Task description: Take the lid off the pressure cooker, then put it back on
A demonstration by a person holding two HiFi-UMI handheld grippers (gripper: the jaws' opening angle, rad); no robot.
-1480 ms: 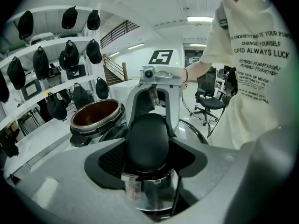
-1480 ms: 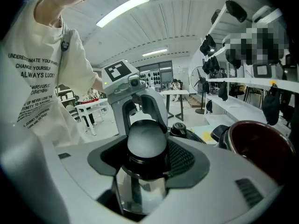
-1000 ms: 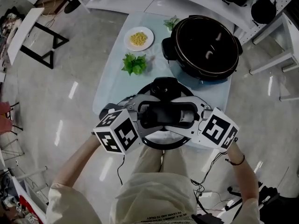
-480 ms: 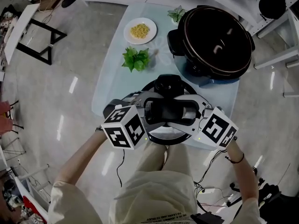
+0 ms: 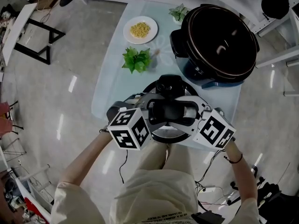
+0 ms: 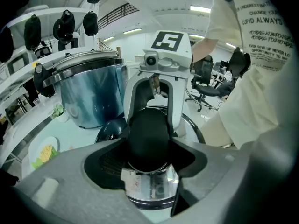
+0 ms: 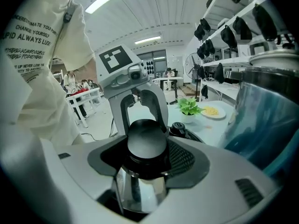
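The pressure cooker's pot (image 5: pixel 219 41) stands open at the table's far right, its blue wall (image 6: pixel 91 94) close in the left gripper view. The round black lid (image 5: pixel 169 85) is off the pot, low over the near end of the table. Whether it touches the table I cannot tell. My left gripper (image 5: pixel 152 112) and right gripper (image 5: pixel 194 112) face each other, each shut on one end of the lid's black handle (image 5: pixel 172 110). The handle's rounded end (image 6: pixel 148 139) fills the left jaws, and its other end (image 7: pixel 146 141) fills the right jaws.
A white plate of yellow food (image 5: pixel 140 30) and a small green plant (image 5: pixel 136 59) sit on the pale blue table (image 5: pixel 112 87) left of the pot. A second sprig (image 5: pixel 179 12) lies by the pot. White shelving with dark pans (image 5: pixel 275 3) runs behind.
Both grippers and the lid between them have sunk towards the near end of the table. The grip on the handle looks the same.
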